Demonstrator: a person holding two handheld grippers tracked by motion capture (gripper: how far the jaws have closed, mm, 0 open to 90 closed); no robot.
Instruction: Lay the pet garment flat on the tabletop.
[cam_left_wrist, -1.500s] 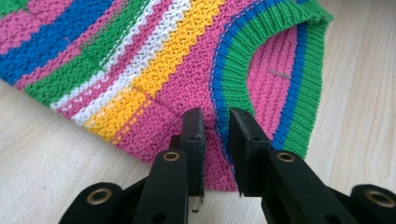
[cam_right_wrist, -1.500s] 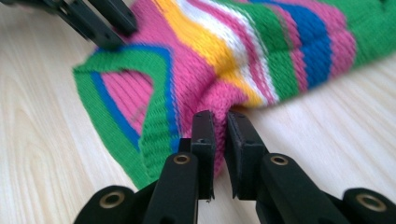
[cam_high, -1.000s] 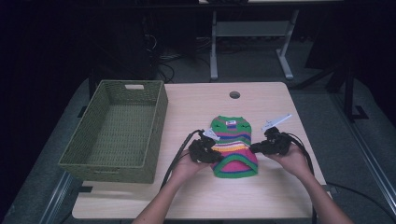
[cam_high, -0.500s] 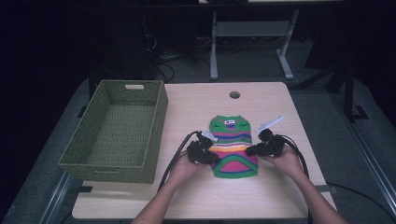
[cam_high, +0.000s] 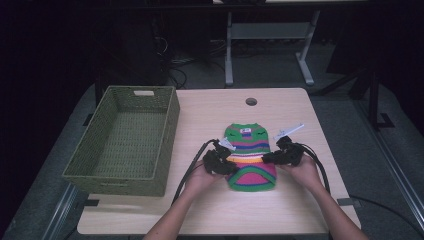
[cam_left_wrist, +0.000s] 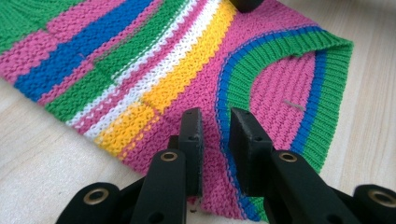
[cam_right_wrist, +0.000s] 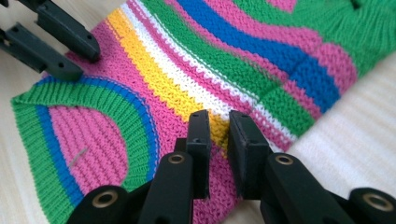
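Note:
A small knit sweater with green, pink, blue, yellow and white stripes lies flat on the wooden table. My left gripper is at its left edge, near the pink and blue bands. In the left gripper view that gripper has its jaws drawn close together on the sweater. My right gripper is at the sweater's right edge. In the right gripper view it is pinched on the yellow and pink stripes of the sweater. The left gripper shows across the sweater.
A green woven basket stands on the table's left side with nothing in it. A round cable hole is in the table behind the sweater. Cables trail from both grippers toward the near edge. Dark floor and a desk frame lie beyond.
Both grippers have moved inward from beside the sweater onto its left and right edges, and their jaws have drawn together on the knit. The sweater stays flat.

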